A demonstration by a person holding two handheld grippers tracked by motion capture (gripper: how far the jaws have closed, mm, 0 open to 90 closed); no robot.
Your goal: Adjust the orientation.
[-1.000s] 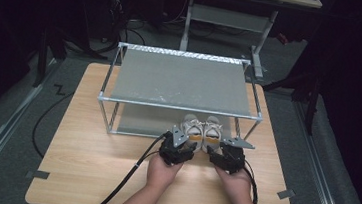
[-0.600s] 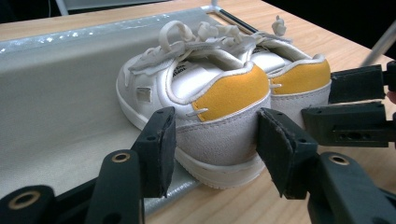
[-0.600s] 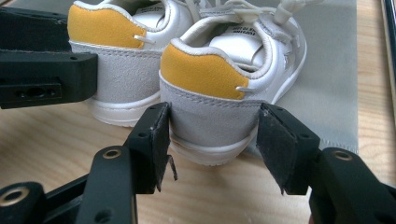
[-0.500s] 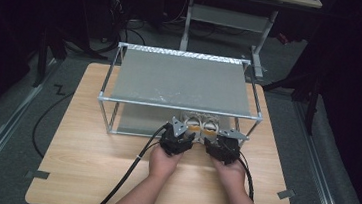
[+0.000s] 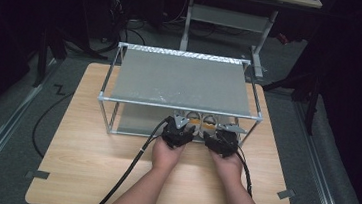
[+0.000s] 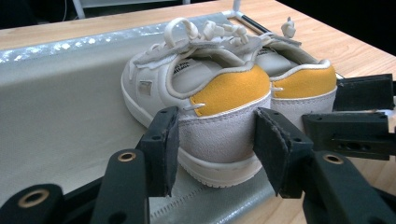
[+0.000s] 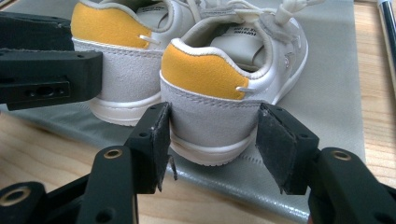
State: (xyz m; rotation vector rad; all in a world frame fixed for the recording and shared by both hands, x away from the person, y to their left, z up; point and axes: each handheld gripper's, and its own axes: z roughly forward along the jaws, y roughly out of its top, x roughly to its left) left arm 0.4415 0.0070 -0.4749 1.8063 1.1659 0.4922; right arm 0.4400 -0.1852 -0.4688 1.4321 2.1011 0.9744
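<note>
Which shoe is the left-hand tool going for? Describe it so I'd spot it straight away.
Start at the two-tier metal rack on the wooden table. At the front of its lower grey shelf a pair of small white shoes sits side by side, yellow heel patches facing the person. It is the left shoe, its heel between the jaws of the left tool; the other shoe sits at the right tool.

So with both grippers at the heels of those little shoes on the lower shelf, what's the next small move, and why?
Probably close both grippers a little more. The left gripper has its pads beside the left shoe heel, its jaws just closing, and the right gripper brackets the right shoe heel with a slight gap on one side. Both shoes rest on the grey shelf, so neither looks firmly gripped yet.
</note>
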